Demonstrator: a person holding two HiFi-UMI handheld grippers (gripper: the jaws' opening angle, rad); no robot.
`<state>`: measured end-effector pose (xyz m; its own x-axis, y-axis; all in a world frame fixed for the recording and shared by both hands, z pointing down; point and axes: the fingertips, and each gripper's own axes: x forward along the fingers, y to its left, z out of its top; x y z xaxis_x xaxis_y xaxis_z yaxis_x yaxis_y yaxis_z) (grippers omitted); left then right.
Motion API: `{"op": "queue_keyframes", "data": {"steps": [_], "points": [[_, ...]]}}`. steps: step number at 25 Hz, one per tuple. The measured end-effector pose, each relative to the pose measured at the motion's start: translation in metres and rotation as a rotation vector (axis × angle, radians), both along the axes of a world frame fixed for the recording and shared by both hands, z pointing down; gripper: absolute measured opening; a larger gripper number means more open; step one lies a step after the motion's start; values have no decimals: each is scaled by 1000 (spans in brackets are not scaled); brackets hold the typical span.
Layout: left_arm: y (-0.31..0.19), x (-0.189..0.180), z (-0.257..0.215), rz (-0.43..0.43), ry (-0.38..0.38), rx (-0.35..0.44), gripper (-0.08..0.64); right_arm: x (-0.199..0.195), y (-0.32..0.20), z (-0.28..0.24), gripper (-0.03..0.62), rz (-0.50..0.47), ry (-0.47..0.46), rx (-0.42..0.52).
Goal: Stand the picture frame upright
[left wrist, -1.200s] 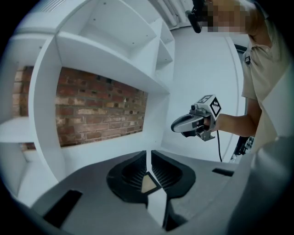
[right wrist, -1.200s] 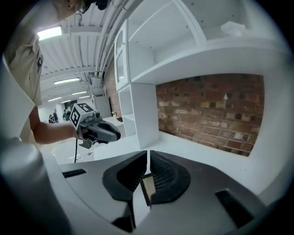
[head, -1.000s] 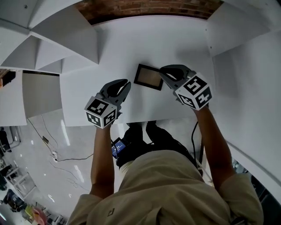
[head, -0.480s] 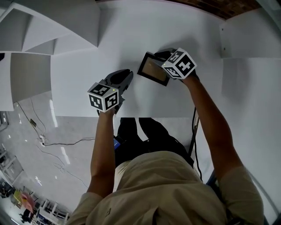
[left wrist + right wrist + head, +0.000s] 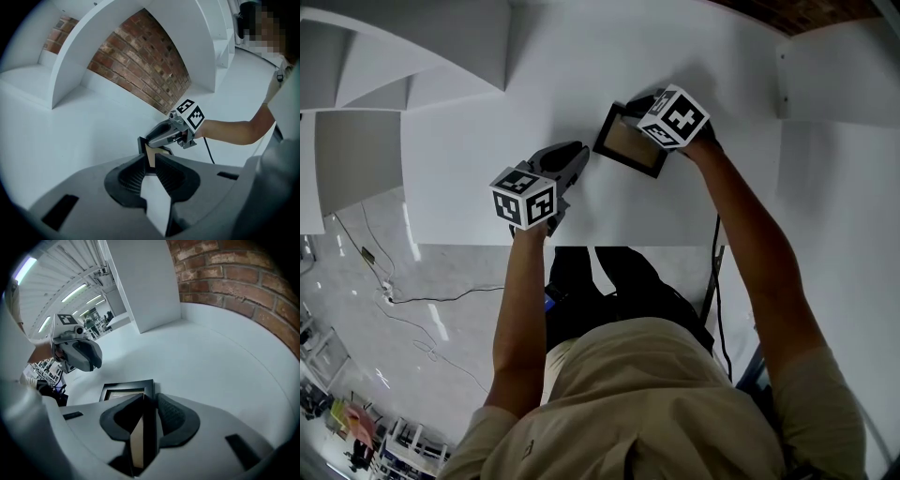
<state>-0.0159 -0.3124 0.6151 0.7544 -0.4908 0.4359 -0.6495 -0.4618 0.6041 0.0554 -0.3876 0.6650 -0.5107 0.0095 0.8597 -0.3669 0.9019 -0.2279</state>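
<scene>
The picture frame (image 5: 628, 142), black with a tan face, lies on the white table (image 5: 581, 56). My right gripper (image 5: 645, 112) points down at its far right side. In the right gripper view the frame (image 5: 123, 391) has its right edge between the jaws of that gripper (image 5: 149, 401). Those jaws have just been opening and stand open around the edge. My left gripper (image 5: 575, 153) hovers low just left of the frame, apart from it. Its jaws have been opening slightly. In the left gripper view they (image 5: 147, 161) show a narrow gap with nothing in it, and the frame (image 5: 151, 157) lies just beyond.
White shelf panels (image 5: 412, 47) stand at the table's left and another white panel (image 5: 834, 75) at its right. A brick wall (image 5: 140, 61) closes the back. The table's front edge runs just under my left forearm. A black cable (image 5: 715, 272) hangs below the table's front edge.
Both grippers have come down toward the table. The right one moved from beside the frame onto its right edge and its jaws opened. The left one sank and rolled beside the frame.
</scene>
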Motion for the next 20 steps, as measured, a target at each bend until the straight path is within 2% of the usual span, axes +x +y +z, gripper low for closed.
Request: {"op": "queue_keyframes", "data": {"steps": [6,11,15,20], "points": [[-1,4,6,-1,9,-19,46,3,0,0,75,68,-30,-30],[-5,0,4,-31,41,-28,46,7,-3,-16,67,226,-128,-43],[-16,-2,6,-105,113,-58,95,14,-6,-35,67,294,-194,-5],[-37,-7,-1,-171,254,-89,121,14,-7,-63,67,345,-263,73]]}}
